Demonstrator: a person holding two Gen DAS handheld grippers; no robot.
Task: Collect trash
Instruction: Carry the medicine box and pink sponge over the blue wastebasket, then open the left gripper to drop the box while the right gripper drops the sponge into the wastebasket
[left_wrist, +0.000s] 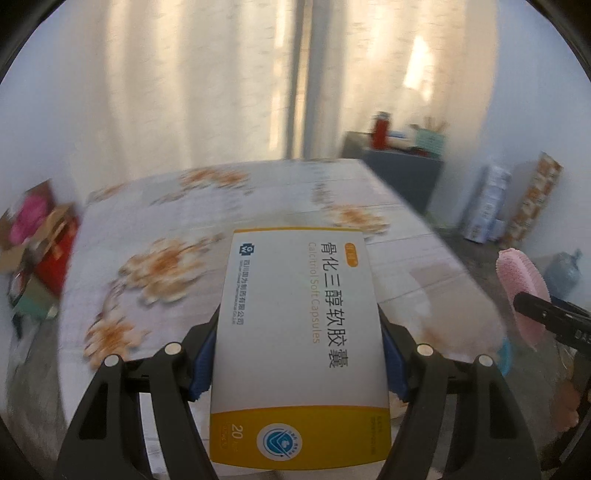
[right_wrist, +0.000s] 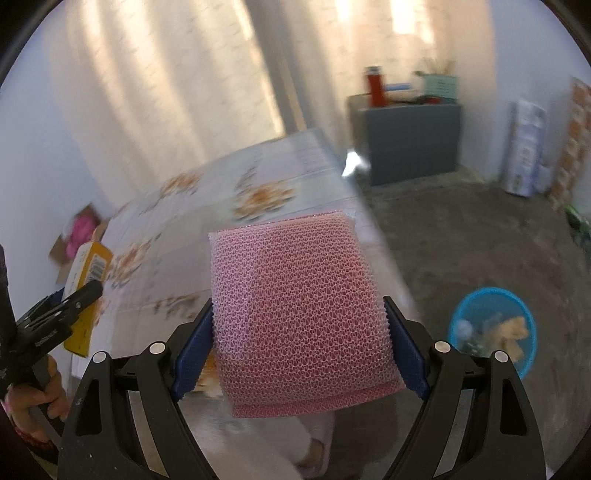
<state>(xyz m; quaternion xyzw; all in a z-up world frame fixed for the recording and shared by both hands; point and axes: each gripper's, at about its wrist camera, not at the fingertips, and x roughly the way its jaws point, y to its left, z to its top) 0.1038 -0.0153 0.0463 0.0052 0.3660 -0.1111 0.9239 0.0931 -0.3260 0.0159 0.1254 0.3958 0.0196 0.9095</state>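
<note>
While both grabs look done, nothing's dumped yet: left gripper (left_wrist: 299, 350) jaws clamp the medicine box (left_wrist: 301, 343), right gripper (right_wrist: 301, 354) jaws squeeze the pink sponge (right_wrist: 299, 314), both up beside the blue bin (right_wrist: 493, 328) (already holding scraps). Drop-off remains.

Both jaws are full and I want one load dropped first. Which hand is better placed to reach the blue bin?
Probably the right. Its gripper holds the pink sponge, and the blue bin sits on the floor just to its right. The left gripper, holding the box, faces the table, away from the bin.
</note>
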